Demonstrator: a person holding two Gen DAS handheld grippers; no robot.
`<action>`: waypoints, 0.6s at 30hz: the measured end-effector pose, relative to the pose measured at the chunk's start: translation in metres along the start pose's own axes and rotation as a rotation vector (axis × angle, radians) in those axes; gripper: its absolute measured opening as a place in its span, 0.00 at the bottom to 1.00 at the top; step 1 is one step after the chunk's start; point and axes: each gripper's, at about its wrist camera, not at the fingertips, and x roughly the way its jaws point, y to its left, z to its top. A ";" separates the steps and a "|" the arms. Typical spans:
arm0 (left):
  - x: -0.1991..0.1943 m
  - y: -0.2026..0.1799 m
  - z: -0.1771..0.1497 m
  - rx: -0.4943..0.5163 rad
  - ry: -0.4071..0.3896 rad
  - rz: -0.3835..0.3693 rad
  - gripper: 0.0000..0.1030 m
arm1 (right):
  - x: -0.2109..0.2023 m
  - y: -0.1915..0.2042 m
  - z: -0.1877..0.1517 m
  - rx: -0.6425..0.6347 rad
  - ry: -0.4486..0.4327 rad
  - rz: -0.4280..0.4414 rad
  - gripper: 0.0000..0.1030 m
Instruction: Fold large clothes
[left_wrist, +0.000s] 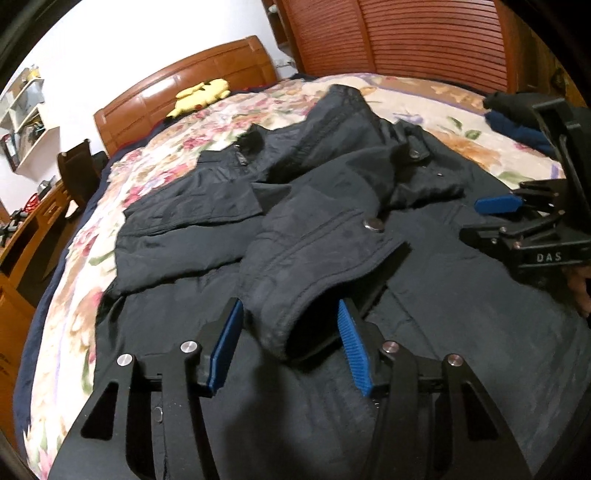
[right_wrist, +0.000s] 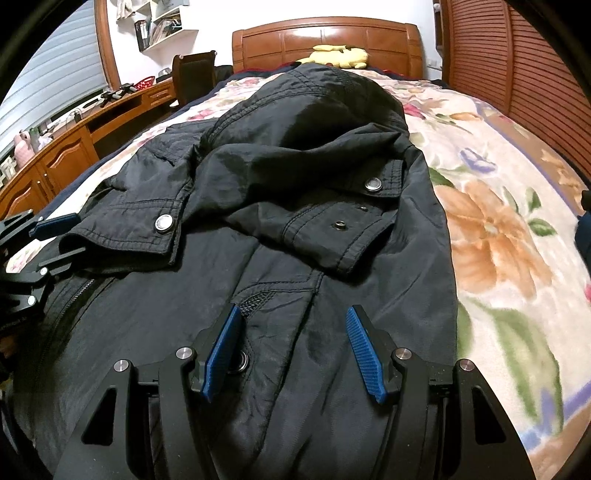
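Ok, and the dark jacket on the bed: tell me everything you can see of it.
The dark jacket is black or very dark navy, in a slightly shiny woven shell. It lies spread on the floral bedspread, its hood towards the headboard, both sleeves folded over the body. Silver snaps mark the cuffs, and a zip runs down one side. The left sleeve cuff sits between the left gripper's blue fingers; no firm pinch shows. The right gripper rests open over the body.

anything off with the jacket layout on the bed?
Yes. The black jacket is bunched: hood heaped at the top, and one sleeve cuff flopped across the body, lying between the left gripper pads. No damage visible.
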 end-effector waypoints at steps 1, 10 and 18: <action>-0.001 0.003 0.000 -0.013 -0.006 -0.002 0.51 | 0.000 0.001 0.000 -0.005 -0.002 -0.006 0.59; -0.030 0.032 0.019 -0.133 -0.080 0.041 0.04 | -0.013 0.010 -0.005 -0.052 -0.051 -0.062 0.59; -0.082 0.077 0.010 -0.233 -0.132 0.136 0.04 | -0.038 0.006 -0.011 -0.019 -0.099 -0.061 0.59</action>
